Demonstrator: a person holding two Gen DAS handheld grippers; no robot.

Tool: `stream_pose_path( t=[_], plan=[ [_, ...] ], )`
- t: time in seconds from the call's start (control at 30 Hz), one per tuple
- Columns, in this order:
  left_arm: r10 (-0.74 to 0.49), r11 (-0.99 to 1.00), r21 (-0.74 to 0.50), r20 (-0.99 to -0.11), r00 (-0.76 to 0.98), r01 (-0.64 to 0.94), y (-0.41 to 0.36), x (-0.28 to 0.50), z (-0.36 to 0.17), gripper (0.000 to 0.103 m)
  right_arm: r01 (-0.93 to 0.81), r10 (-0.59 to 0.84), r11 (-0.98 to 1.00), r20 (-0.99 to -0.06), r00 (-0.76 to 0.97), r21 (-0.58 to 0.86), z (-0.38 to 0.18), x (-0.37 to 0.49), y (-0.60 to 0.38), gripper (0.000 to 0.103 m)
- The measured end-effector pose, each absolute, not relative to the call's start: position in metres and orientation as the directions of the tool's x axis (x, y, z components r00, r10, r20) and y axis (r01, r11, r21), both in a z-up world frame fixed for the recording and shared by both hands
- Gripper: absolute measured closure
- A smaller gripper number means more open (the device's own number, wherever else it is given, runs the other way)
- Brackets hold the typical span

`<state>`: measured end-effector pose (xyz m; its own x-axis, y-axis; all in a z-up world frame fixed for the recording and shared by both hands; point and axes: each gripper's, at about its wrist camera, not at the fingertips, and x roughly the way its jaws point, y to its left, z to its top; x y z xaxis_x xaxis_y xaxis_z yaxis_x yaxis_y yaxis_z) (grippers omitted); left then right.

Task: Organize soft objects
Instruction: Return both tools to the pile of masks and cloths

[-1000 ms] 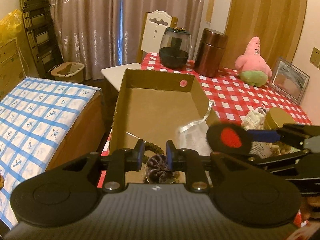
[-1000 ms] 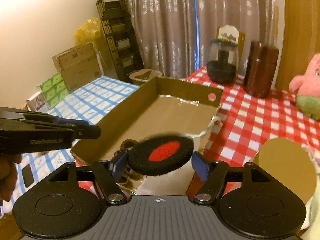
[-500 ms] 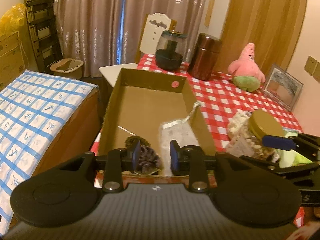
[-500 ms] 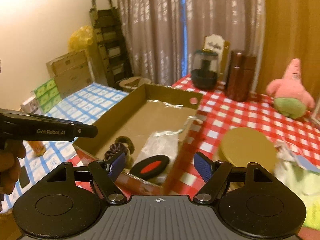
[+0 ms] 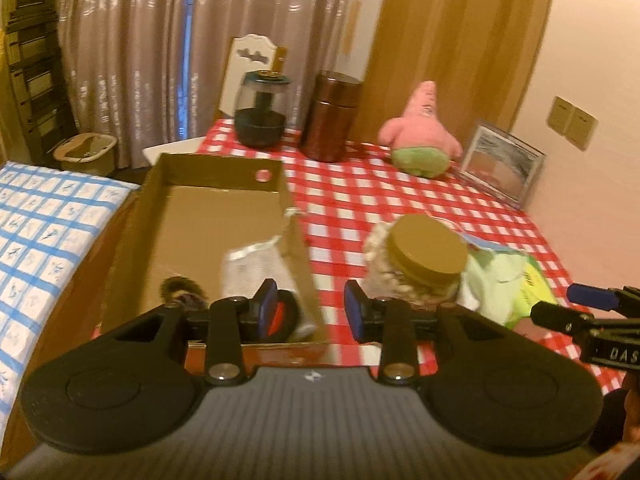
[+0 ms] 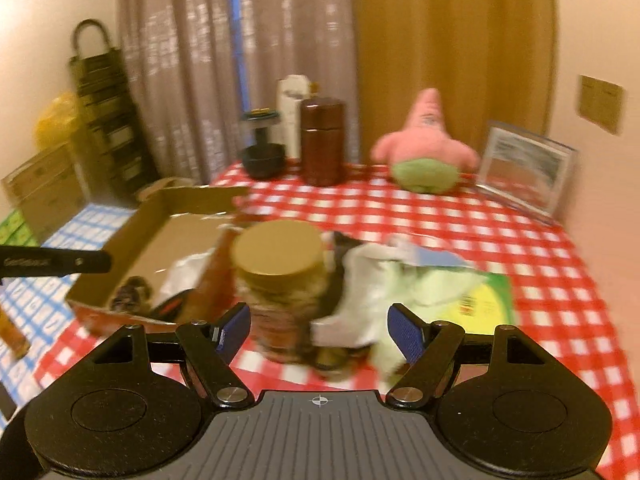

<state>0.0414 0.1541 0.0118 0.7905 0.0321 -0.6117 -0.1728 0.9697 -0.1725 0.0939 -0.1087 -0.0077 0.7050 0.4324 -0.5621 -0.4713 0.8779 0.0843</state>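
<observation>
A shallow cardboard box (image 5: 188,208) (image 6: 152,220) lies on the red checked table. In it are a dark scrunchie (image 5: 180,288) (image 6: 130,292), a white drawstring pouch (image 5: 252,264) and a black-and-red round pad (image 5: 282,316) (image 6: 172,304). A pale green cloth (image 5: 500,280) (image 6: 404,284) is heaped beside a gold-lidded jar (image 5: 428,248) (image 6: 280,256). A pink starfish plush (image 5: 420,140) (image 6: 426,148) sits at the back. My left gripper (image 5: 311,310) is open and empty over the box's right wall. My right gripper (image 6: 320,330) is open and empty, just before the jar and cloth.
A dark glass jar (image 5: 262,110) and a brown canister (image 5: 332,116) stand at the table's far side. A framed picture (image 5: 500,164) leans on the right wall. A blue checked surface (image 5: 44,224) lies left of the table. A white chair (image 5: 252,64) stands behind.
My right gripper has let the black-and-red pad drop into the box and swung right to the jar and cloth. My left gripper has opened wider and shifted right.
</observation>
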Motion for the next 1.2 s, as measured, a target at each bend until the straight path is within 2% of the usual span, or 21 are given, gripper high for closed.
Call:
stream_pose_path(
  t=[0.27, 0.47, 0.67, 0.87, 1.03, 1.2],
  plan=[
    [-0.052, 0.983, -0.171, -0.612, 0.789, -0.068, 0.112, 0.057, 0.019, 0.069, -0.385, 0.379, 0.916, -0.565, 0.733, 0.116, 0.002, 0.103, -0.163, 0.028],
    [-0.129, 0.984, -0.178, -0.625, 0.77, 0.021, 0.091, 0.081, 0.024, 0.068, -0.359, 0.4, 0.913, -0.595, 0.697, 0.193, 0.013, 0.13, -0.196, 0.028],
    [-0.184, 0.983, -0.131, -0.651, 0.736, 0.13, 0.073, 0.125, 0.033, 0.067, -0.346, 0.442, 0.896, -0.649, 0.62, 0.279, 0.025, 0.185, -0.227, 0.028],
    [-0.223, 0.968, -0.075, -0.692, 0.687, 0.239, 0.059, 0.18, 0.039, 0.066, -0.341, 0.449, 0.89, -0.71, 0.543, 0.302, 0.029, 0.25, -0.243, 0.028],
    [-0.251, 0.953, -0.073, -0.733, 0.632, 0.294, 0.058, 0.224, 0.036, 0.066, -0.308, 0.484, 0.873, -0.75, 0.451, 0.378, 0.014, 0.31, -0.244, 0.028],
    [-0.267, 0.952, -0.112, -0.76, 0.592, 0.284, 0.067, 0.261, 0.026, 0.066, -0.234, 0.5, 0.866, -0.778, 0.381, 0.442, -0.013, 0.357, -0.243, 0.028]
  ],
)
